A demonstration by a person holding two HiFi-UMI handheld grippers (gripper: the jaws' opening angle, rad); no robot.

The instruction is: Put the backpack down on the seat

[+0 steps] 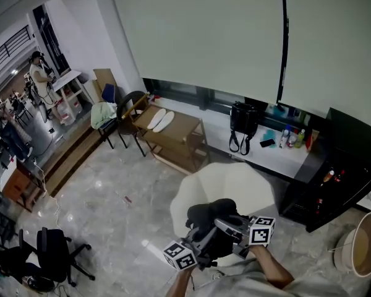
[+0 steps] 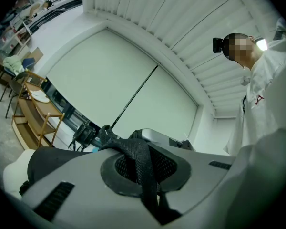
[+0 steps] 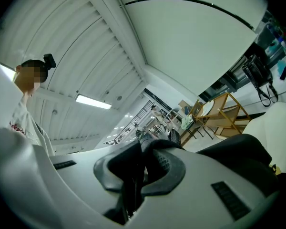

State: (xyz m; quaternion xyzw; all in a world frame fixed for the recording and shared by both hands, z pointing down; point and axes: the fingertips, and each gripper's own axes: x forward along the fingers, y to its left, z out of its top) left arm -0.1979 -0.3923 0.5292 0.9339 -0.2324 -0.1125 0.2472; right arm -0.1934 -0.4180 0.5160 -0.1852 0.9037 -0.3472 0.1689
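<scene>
Left claw and right claw (both closed) pinch backpack straps.

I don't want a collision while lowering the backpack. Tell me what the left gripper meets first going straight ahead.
Past the backpack strap clamped in its jaws, the left gripper probably passes over the white seat and first meets the pale blind across the room; depth is unclear.

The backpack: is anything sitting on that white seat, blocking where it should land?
Nothing visible does. The backpack is held above the near side of the white seat, whose showing surface is bare; the part behind the bag is hidden.
</scene>
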